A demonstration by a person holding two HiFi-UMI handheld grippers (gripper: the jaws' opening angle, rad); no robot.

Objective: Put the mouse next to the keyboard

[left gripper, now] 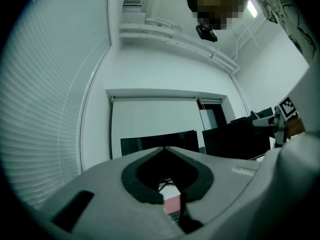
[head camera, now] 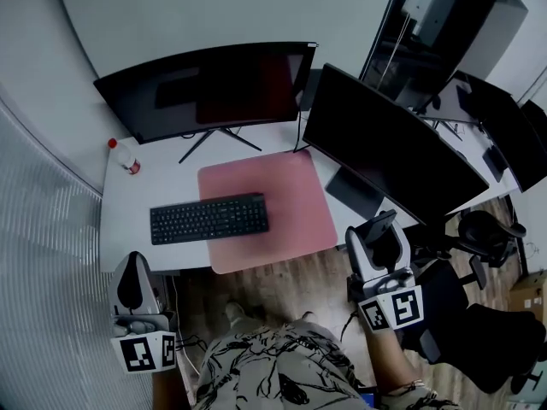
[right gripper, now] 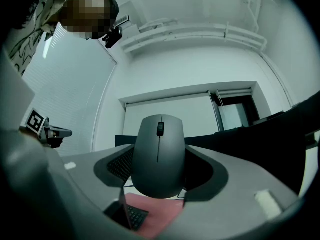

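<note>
my right gripper (head camera: 379, 231) has its jaws tight on the mouse (right gripper: 159, 156), up in the air past the worktop (head camera: 147, 184) edge, far from the keyboard (head camera: 209, 219). my left gripper (head camera: 132, 282) has its jaws closed on nothing.

No words, numbers or brand names can be read anywhere. The nearest to signs are the black-and-white square markers on the cube (head camera: 145, 353) of the left gripper (head camera: 132, 261) and on the cube (head camera: 393, 307) of the right gripper (head camera: 382, 225); these are patterns, not letters. The keys of the keyboard (head camera: 209, 219) on the table carry pale legends too small to make out. The bottle (head camera: 125, 156) has a red band whose print is unreadable. The mouse (right gripper: 159, 154) held between the right gripper's fingers shows a plain grey top with no legible mark.
</note>
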